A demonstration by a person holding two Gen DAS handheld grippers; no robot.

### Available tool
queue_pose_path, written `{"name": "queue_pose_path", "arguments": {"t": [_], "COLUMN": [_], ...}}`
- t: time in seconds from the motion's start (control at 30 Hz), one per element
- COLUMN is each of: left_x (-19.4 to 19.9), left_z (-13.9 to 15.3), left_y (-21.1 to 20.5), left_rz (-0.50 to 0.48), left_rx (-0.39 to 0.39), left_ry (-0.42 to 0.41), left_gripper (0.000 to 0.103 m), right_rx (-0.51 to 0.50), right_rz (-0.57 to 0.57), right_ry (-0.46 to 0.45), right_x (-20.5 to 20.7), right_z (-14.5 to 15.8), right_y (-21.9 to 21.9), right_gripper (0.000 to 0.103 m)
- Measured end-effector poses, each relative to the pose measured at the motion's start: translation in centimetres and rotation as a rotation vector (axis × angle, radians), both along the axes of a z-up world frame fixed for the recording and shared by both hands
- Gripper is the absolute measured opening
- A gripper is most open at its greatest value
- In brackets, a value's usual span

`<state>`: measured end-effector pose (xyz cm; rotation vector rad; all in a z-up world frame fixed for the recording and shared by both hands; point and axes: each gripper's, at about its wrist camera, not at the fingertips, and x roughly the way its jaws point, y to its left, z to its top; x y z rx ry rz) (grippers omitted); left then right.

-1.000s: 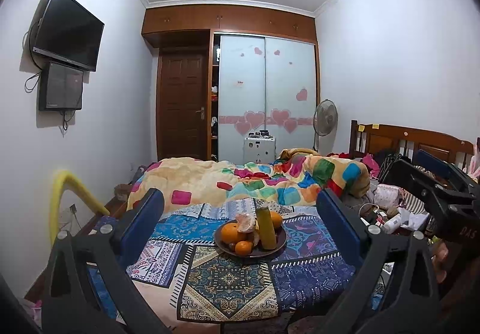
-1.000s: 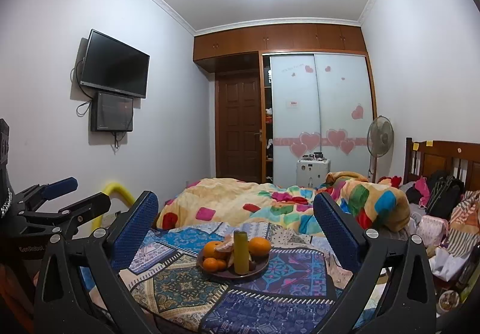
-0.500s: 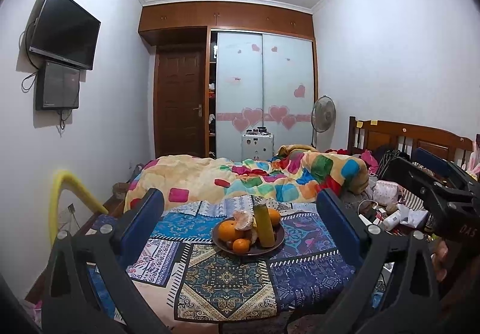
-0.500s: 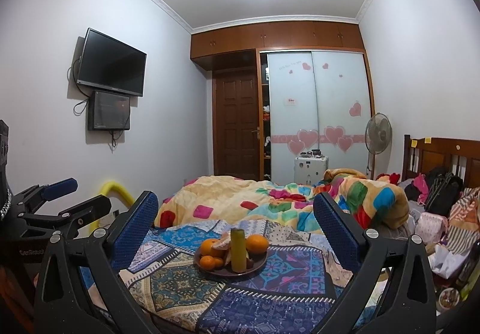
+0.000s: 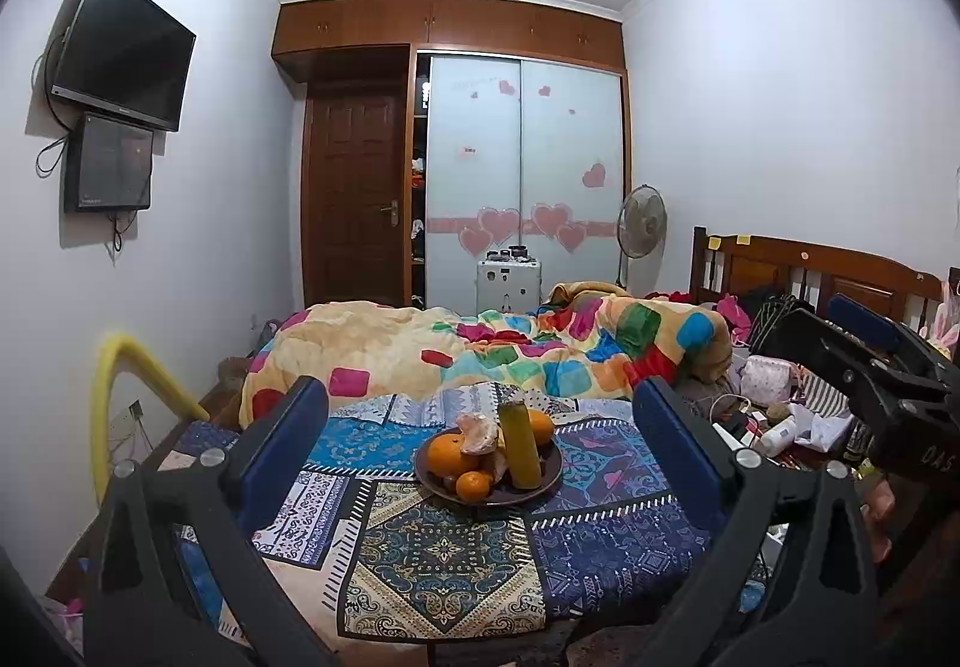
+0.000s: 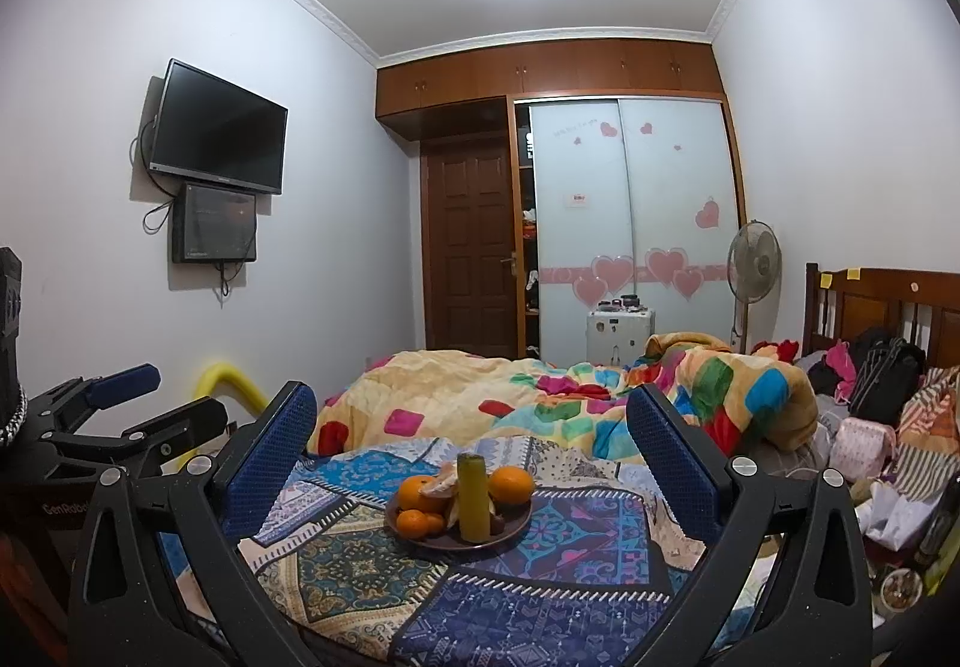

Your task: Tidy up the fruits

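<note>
A dark round plate (image 5: 543, 485) stands on a patchwork cloth. It holds several oranges (image 5: 451, 453), a piece of peel, and an upright yellow bottle (image 5: 519, 443). It also shows in the right wrist view (image 6: 510, 532), with the oranges (image 6: 509, 485) and the bottle (image 6: 473, 496). My left gripper (image 5: 480, 445) is open and empty, held back from the plate. My right gripper (image 6: 471, 457) is open and empty, also held back. Each gripper shows at the side of the other's view.
The patchwork cloth (image 5: 444, 547) covers a low surface in front of a bed with a colourful blanket (image 5: 510, 349). Clutter of bottles and bags (image 5: 774, 427) lies at the right. A yellow foam-covered rail (image 5: 114, 397) stands at the left. A television (image 5: 123, 49) hangs on the left wall.
Both cameras shift slightly; the plate sits a little higher in both views. Both grippers stay open and empty.
</note>
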<state>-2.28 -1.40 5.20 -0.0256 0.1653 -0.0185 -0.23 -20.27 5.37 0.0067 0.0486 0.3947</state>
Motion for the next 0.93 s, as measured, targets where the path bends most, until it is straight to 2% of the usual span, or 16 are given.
{"name": "queue_pose_path", "arguments": {"t": [0.7, 0.93], "left_x": [0.84, 0.99], "left_z": [-0.2, -0.38], "left_y": [0.09, 0.38], "left_rz": [-0.015, -0.018], "left_rx": [0.0, -0.009], "left_ry": [0.021, 0.031], "left_gripper": [0.103, 0.103], "right_rx": [0.004, 0.01], "right_rz": [-0.001, 0.011], "right_ry": [0.005, 0.031], "right_x": [0.32, 0.86], "right_z": [-0.05, -0.31], "right_y": [-0.14, 0.11], "right_gripper": [0.103, 0.103]}}
